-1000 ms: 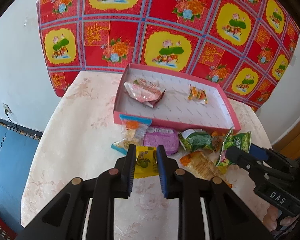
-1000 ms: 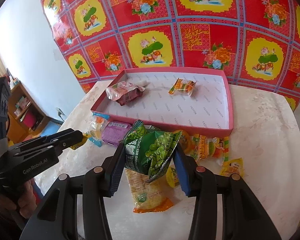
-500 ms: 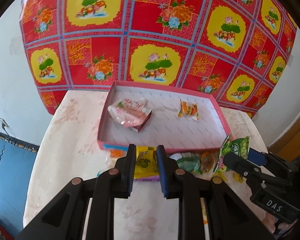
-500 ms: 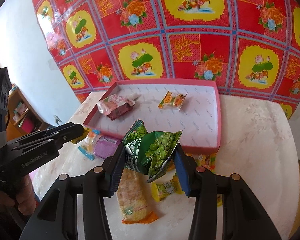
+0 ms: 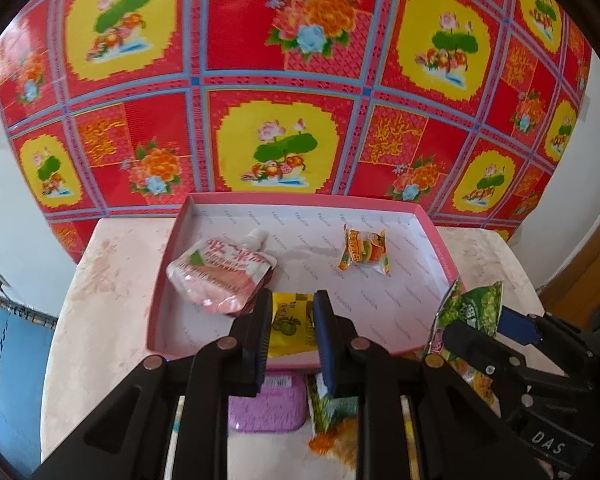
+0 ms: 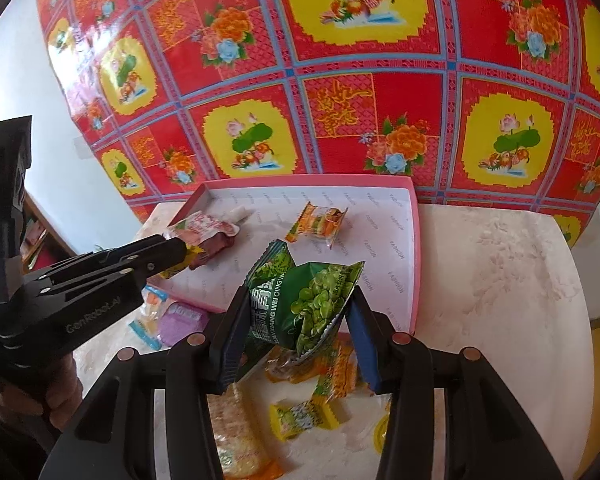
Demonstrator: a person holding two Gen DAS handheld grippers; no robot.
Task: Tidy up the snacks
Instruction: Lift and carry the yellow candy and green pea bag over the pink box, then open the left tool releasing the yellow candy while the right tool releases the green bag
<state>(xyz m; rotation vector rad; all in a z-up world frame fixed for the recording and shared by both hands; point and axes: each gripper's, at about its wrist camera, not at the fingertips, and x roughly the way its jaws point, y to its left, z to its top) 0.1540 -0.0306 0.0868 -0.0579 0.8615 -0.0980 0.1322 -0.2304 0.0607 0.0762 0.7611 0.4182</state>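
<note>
In the left wrist view, the left gripper (image 5: 291, 320) is clenched on a small flat yellow snack packet (image 5: 290, 322) printed with a green fruit, held above the near rim of the shallow pink cardboard tray (image 5: 440, 246) with its white patterned lining. Inside the tray lie a pink and white spouted pouch (image 5: 220, 272) toward the left and a small orange and yellow wrapped snack (image 5: 364, 250) farther back. A purple rectangular pack (image 5: 266, 408) sits on the pale marbled tabletop (image 5: 100, 300) just in front of the tray. In the right wrist view, the right gripper (image 6: 296, 320) grasps a crumpled green foil bag of green peas (image 6: 308, 304) over the tray's near edge, its jaws pressing on both sides. Beneath it, loose orange and yellow snack packets (image 6: 304, 416) lie on the table, and a red and yellow floral cloth (image 6: 340, 80) hangs behind.
</note>
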